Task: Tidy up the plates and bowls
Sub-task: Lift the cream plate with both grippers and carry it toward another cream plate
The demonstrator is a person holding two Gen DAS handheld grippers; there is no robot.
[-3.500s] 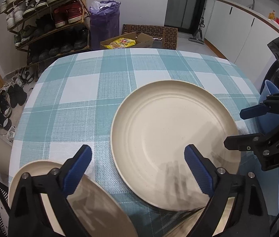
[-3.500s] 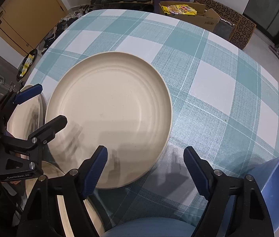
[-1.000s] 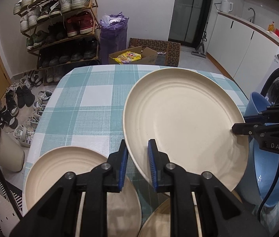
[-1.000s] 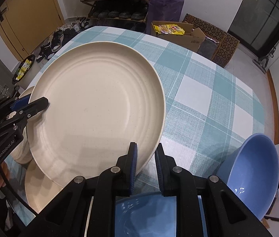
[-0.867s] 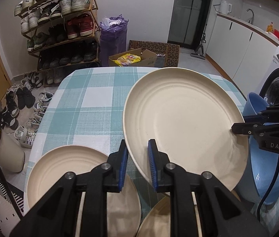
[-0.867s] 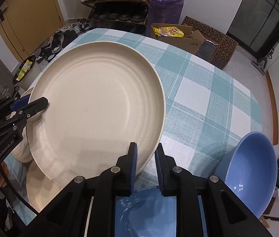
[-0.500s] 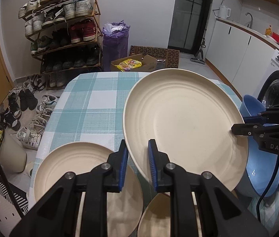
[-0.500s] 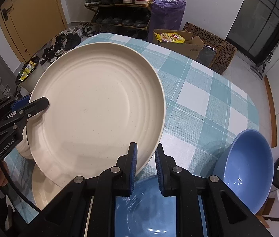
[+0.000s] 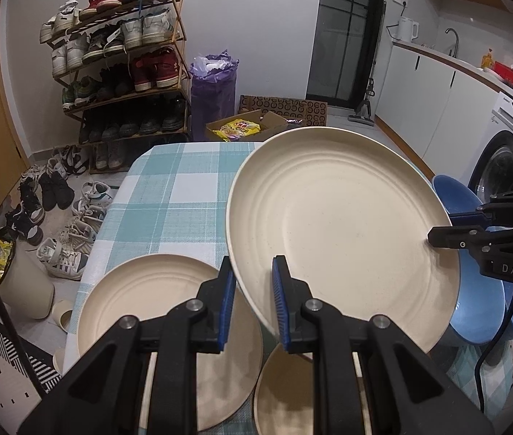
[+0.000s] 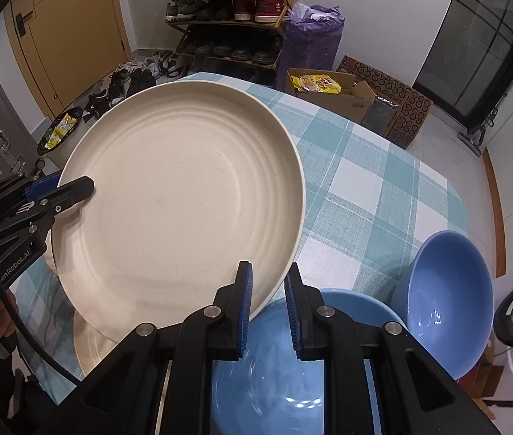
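The left gripper [image 9: 253,301] is clamped on the near rim of the large cream plate [image 9: 336,232], and the right gripper [image 10: 267,301] pinches the opposite rim of that same plate [image 10: 180,217] — both sets of jaws narrow, pads pressed to the edge. A few seconds ago this plate lay flat on the checked tablecloth [image 9: 180,195] with both grippers standing wide; now it hangs clear of the cloth, tilted, carried between the two hands and higher than a second ago. Below it sit two smaller cream plates [image 9: 155,301] and two blue bowls [image 10: 448,311]. Judging by that, the lift is done, and the stacking onto like plates comes next.
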